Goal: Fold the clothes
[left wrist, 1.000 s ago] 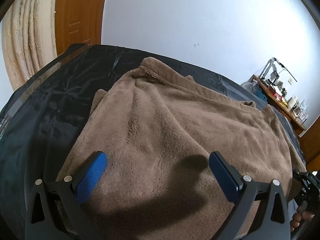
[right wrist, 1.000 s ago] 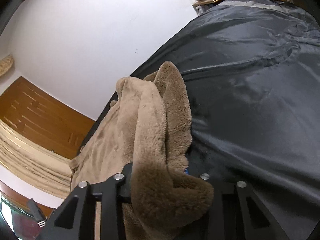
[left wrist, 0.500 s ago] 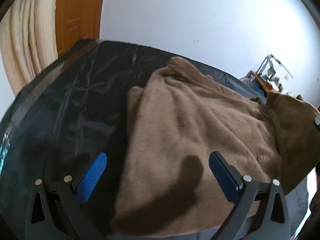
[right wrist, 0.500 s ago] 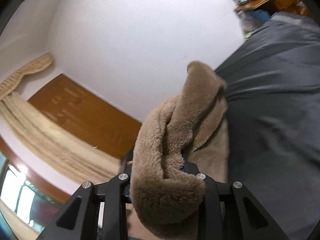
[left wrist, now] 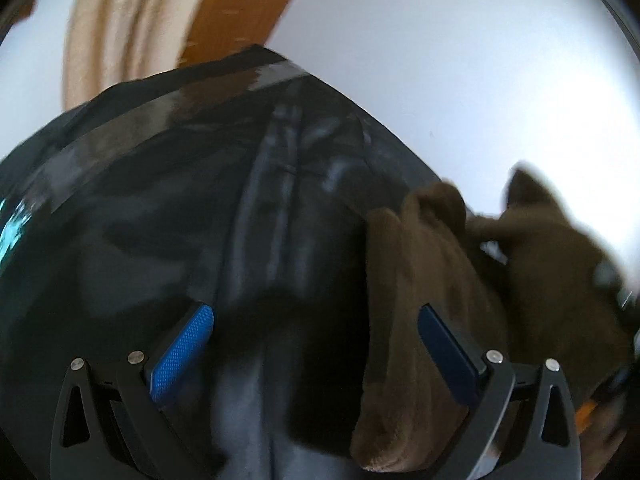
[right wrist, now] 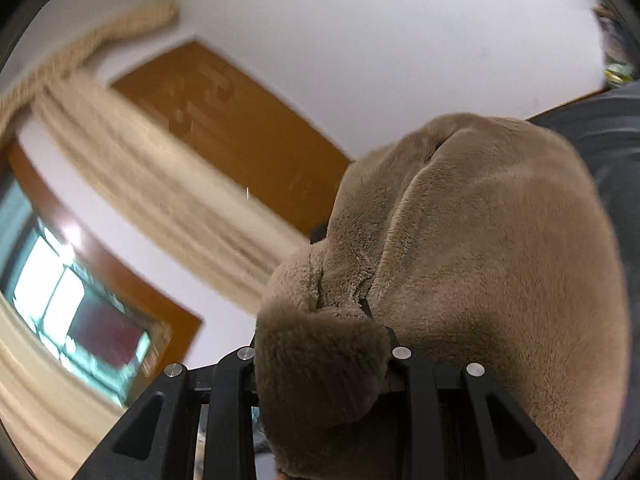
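Observation:
A brown fleece garment (right wrist: 472,240) fills the right half of the right wrist view, bunched and lifted off the dark sheet. My right gripper (right wrist: 324,344) is shut on a thick fold of it; the fleece hides both pads. In the left wrist view the same garment (left wrist: 424,280) hangs in shadow at the right, raised above the dark sheet (left wrist: 200,220). My left gripper (left wrist: 316,344) stands open over that sheet. Its blue pads (left wrist: 182,356) have nothing between them, and the right finger sits against the garment's edge.
Cream curtains (right wrist: 132,152) and a wooden door (right wrist: 240,120) stand behind the bed against a white wall. A window (right wrist: 52,292) shows at the left of the right wrist view. The sheet's far edge has a grey strip (left wrist: 120,120).
The right gripper has risen and swung left with the fleece, lifting it off the bed. The left gripper has slid left, from over the fleece to over the bare dark sheet.

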Demonstrator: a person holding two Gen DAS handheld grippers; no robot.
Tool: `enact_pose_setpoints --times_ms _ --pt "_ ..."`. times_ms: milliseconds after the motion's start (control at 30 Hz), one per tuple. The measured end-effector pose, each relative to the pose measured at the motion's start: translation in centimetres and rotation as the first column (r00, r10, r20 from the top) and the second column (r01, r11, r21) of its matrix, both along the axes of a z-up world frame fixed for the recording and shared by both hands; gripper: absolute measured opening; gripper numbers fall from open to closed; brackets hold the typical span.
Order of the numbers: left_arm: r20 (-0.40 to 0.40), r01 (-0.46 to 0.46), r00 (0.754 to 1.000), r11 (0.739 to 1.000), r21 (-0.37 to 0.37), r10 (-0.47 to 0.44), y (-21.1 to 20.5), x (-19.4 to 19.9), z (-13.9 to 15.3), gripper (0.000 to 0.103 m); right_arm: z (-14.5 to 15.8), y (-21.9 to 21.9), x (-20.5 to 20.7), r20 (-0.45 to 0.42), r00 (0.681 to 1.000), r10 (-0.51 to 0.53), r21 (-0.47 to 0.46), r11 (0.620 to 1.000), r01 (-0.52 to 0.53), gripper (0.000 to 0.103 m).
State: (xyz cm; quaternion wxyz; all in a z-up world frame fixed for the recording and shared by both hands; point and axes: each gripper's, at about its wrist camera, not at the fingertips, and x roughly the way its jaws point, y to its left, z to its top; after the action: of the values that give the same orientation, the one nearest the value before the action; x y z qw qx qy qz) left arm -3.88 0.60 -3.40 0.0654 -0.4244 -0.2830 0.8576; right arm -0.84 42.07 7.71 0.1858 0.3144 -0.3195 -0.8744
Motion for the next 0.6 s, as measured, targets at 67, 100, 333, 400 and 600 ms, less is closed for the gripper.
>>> enact_pose_setpoints --times_ms 67,100,333,400,600 --pt "-0.001 -0.049 0.999 0.998 0.049 0.049 -1.2 0.3 -0.2 0.102 -1.4 -2.5 -0.6 0.017 0.999 0.036 0.094 0.995 -0.037 0.031" --pt "-0.006 -0.059 0.998 0.996 0.066 0.06 -1.6 0.4 -0.1 0.102 -2.1 -3.7 -0.7 0.022 0.998 0.051 0.15 0.987 -0.054 0.031" --pt "-0.023 -0.032 0.999 0.996 0.086 0.034 -1.2 0.6 0.0 0.102 -4.2 -8.0 0.7 -0.026 0.995 0.097 0.431 0.899 -0.076 0.031" --pt "-0.019 -0.029 0.999 0.996 0.09 0.031 -1.4 0.5 -0.1 0.102 -4.4 -8.4 0.8 -0.044 0.994 0.102 0.476 0.877 -0.069 0.031" --pt "-0.01 -0.067 0.998 0.992 0.106 0.068 -2.2 0.6 -0.3 0.102 -3.9 -11.1 2.4 -0.081 0.988 0.133 0.581 0.811 -0.062 0.031"
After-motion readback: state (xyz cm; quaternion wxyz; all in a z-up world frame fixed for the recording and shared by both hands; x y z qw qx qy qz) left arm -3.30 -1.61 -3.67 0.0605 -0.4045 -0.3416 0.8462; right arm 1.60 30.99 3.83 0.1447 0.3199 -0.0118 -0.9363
